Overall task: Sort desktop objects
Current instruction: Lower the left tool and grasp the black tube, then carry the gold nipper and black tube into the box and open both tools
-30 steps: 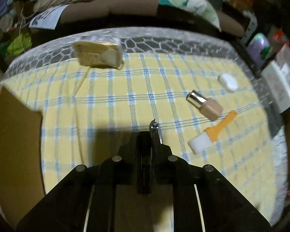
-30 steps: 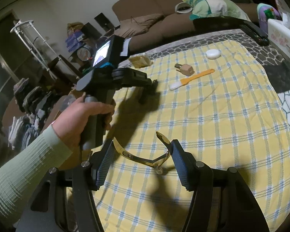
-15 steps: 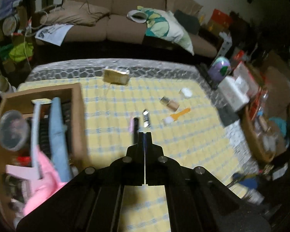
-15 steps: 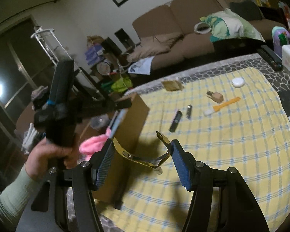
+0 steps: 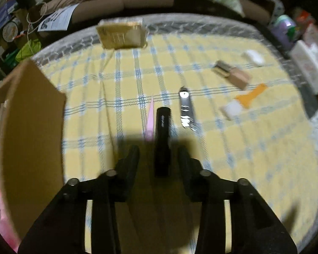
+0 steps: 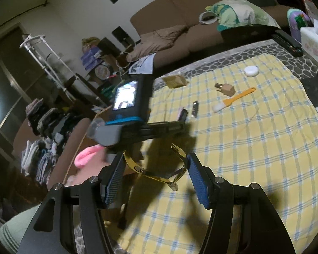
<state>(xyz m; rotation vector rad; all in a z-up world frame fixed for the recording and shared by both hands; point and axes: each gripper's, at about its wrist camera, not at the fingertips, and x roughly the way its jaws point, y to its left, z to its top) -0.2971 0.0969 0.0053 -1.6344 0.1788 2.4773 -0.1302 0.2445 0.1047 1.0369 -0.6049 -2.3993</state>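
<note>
My left gripper [image 5: 158, 154] is open and low over the yellow checked cloth. A black tube [image 5: 162, 139] lies between its fingers, untouched as far as I can see. A thin pink stick [image 5: 149, 118] and a silver nail clipper [image 5: 186, 111] lie beside the tube. My right gripper [image 6: 154, 165] is shut on gold-framed glasses [image 6: 159, 171], held above the cloth. The left gripper also shows in the right wrist view [image 6: 180, 124], by the black tube [image 6: 183, 114].
A cardboard box [image 5: 29, 131] stands at the left, with something pink in it. A foundation bottle [image 5: 232, 74], an orange brush [image 5: 243, 101], a white round case [image 5: 253, 57] and a tan packet [image 5: 122, 35] lie further out. A sofa stands beyond the table.
My left gripper came down from high above the table and opened around the black tube. My right gripper stayed put with the glasses.
</note>
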